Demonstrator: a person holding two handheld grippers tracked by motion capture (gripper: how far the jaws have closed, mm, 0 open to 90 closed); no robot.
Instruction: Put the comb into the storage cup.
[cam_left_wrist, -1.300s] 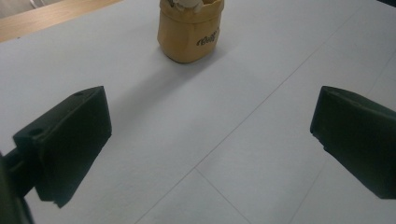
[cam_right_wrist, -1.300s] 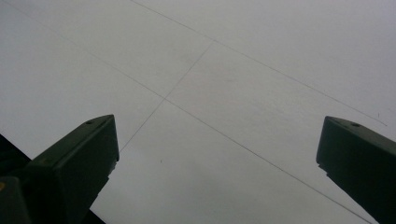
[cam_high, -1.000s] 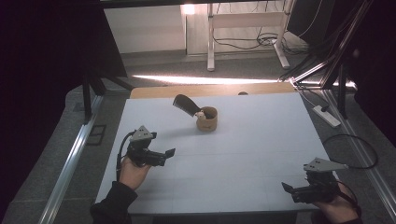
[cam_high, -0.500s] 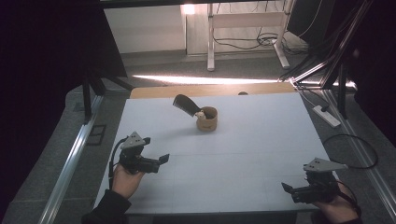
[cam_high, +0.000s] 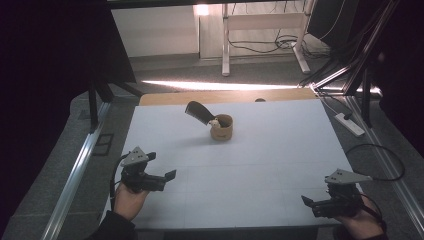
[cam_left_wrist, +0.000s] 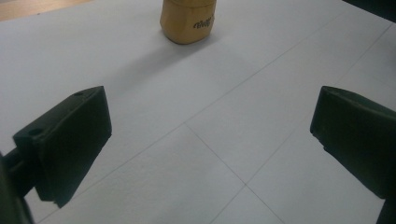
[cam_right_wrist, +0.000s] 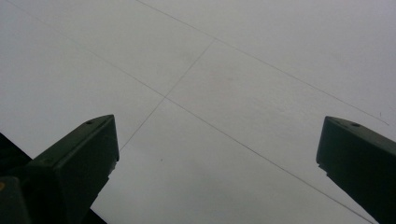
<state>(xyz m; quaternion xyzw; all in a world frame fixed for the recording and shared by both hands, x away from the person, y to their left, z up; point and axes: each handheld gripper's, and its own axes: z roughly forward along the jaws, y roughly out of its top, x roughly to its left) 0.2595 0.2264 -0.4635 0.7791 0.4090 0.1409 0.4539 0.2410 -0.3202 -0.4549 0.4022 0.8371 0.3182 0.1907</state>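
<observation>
Left gripper (cam_left_wrist: 212, 140) low over white table sheet (cam_left_wrist: 140, 70), jaws spread wide, nothing between them. Tan cup (cam_left_wrist: 187, 21) standing upright at top of left gripper view, well beyond jaws, slightly nearer left jaw's side; dark lettering on cup's lower wall, top cut off by frame edge. Soft shadow running from cup toward left jaw. Thin grid lines crossing sheet below cup. Strip of wooden tabletop (cam_left_wrist: 32, 7) showing left of cup.

I've drawn my left gripper (cam_high: 169, 176) back toward the table's (cam_high: 280, 150) near left corner, away from the cup (cam_high: 221, 127).
</observation>
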